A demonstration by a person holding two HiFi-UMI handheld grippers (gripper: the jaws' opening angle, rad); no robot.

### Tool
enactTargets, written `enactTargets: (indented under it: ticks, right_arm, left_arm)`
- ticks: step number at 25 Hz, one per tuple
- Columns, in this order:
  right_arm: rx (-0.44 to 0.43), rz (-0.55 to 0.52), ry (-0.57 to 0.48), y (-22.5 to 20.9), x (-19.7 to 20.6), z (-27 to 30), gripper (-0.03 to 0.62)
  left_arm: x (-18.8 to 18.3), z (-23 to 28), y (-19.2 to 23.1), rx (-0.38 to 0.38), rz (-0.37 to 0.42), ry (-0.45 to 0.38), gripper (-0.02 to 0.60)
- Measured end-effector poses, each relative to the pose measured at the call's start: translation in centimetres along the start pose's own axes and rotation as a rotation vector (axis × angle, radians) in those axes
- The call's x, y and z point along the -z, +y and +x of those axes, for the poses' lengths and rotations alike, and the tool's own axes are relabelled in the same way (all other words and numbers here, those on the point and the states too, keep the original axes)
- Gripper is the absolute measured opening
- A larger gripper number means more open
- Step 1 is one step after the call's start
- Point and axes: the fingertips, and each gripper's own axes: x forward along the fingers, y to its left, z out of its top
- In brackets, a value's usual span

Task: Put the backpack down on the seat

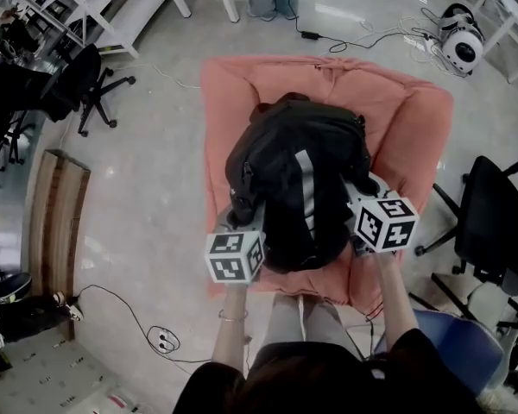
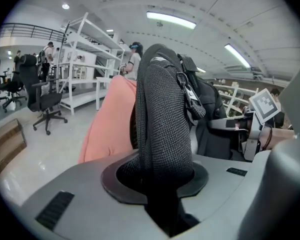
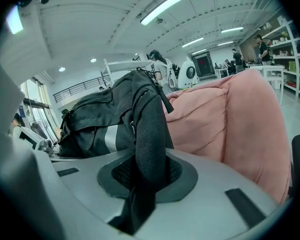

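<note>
Black grey-striped backpack apparently rests on the pink seat, left hand-held gripper and right hand-held gripper pinching its straps.

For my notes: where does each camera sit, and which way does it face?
Head view: head-mounted, facing steeply down at the black fabric backpack over the pink cushioned seat; both forearms show.
Left gripper view: on the left claw, facing along jaws shut on a black mesh strap.
Right gripper view: on the right claw, likewise gripping the other strap.
Shared: backpack and seat.
</note>
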Motion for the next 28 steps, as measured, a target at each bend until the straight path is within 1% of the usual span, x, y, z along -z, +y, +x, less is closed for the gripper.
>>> enactTargets:
  ticks: [7,18,25,28]
  right_arm:
    - [-0.003,-0.017,0.030,-0.9,-0.8,2.5,0.061]
    - [0.006,-0.047,0.051,-2.1,-2.2,7.5,0.061]
    - [0.033,-0.053,0.049,-2.7,-2.1,8.8,0.062]
    - [0.034,-0.047,0.039,-2.9,-2.1,8.9,0.078]
  left_arm:
    - [-1.1,2.1,1.0,-0.001,-0.010,0.023,0.112]
    - [-2.7,5.8,3.9,-0.036,-0.038,0.047,0.118]
    - [-2.6,6.9,4.8,-0.076,-0.044,0.050,0.147]
    - [-2.6,7.2,4.9,-0.086,-0.044,0.049,0.162]
